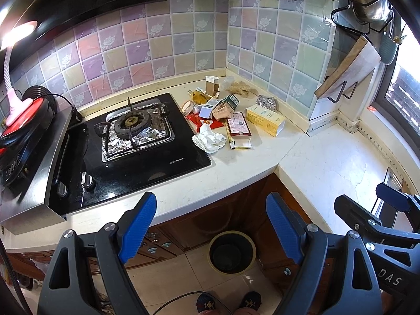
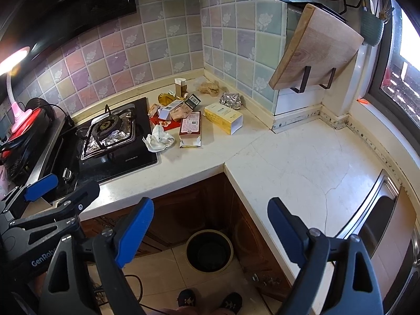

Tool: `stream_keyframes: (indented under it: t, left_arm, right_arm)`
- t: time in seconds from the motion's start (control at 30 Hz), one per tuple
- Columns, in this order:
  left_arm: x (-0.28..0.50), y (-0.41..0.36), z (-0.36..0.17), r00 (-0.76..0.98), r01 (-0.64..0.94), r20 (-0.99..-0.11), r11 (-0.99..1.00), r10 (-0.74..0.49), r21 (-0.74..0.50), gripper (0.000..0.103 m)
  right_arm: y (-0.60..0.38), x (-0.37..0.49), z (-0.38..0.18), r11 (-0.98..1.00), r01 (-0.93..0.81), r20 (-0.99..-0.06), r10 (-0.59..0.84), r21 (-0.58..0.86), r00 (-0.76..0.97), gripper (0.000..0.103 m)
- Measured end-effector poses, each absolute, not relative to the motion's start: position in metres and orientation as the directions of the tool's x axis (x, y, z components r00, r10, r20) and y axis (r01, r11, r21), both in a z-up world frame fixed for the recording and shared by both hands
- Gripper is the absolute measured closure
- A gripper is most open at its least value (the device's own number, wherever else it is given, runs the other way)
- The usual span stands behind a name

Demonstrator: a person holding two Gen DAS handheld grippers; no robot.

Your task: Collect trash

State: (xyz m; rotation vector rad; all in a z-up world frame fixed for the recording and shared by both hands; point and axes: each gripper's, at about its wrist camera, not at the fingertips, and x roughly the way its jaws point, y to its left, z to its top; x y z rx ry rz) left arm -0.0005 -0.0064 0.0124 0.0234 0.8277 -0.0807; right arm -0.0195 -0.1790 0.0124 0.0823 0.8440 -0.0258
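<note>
— Left wrist view: where did the trash pile (image 1: 223,113) lie?

— On the counter (image 1: 328,162), in the corner just beside the stove (image 1: 131,141). My left claw (image 1: 211,225) and right claw (image 2: 211,229) both hung apart, holding nothing.

— How best to begin?

— I judged the crumpled tissue (image 1: 209,139) nearest, half on the stove's glass; pinch it first. The bin (image 1: 232,252) sat on the floor below.

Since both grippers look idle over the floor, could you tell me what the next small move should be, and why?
Probably reach the right gripper forward to the crumpled white tissue at the cooktop's edge. Both it and the left gripper are open and hold nothing, the trash pile is untouched, and the tissue is its nearest piece. The bin stands on the floor just below.
</note>
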Motion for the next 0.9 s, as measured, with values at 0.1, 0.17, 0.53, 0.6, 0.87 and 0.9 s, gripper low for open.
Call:
stream_keyframes:
  t: [0.1,0.17,0.53,0.6,0.87,0.9]
  left_arm:
    - [0.001,-0.007,0.012,0.672,0.086,-0.738,0.996,-0.066,-0.010,0.019]
    - [0.000,-0.008,0.011,0.673,0.086,-0.736,0.996,-0.066,-0.011,0.019]
    - [0.017,0.001,0.011,0.663,0.117,-0.742,0.993,-0.095,-0.023,0.019]
    - [0.028,0.009,0.008,0.653,0.122,-0.750,0.992,-0.108,-0.036,0.019]
    - [0.078,0.046,-0.014,0.555,0.104,-0.818,0.988,-0.151,-0.112,0.019]
    - [0.085,0.048,-0.017,0.545,0.103,-0.825,0.989,-0.147,-0.108,0.019]
  right_arm:
    - [-0.179,-0.019,0.012,0.997,0.055,-0.747,0.009,0.062,0.664,0.014]
    - [-0.178,-0.019,0.012,0.996,0.060,-0.747,0.006,0.061,0.665,0.015]
    - [-0.158,-0.012,0.013,0.991,0.115,-0.748,-0.031,0.061,0.663,0.015]
    - [-0.155,-0.009,0.011,0.989,0.133,-0.747,-0.037,0.070,0.664,0.015]
    - [-0.163,0.007,0.007,0.974,0.198,-0.772,-0.041,0.111,0.634,0.020]
    - [-0.164,0.010,0.006,0.973,0.203,-0.772,-0.044,0.111,0.634,0.020]
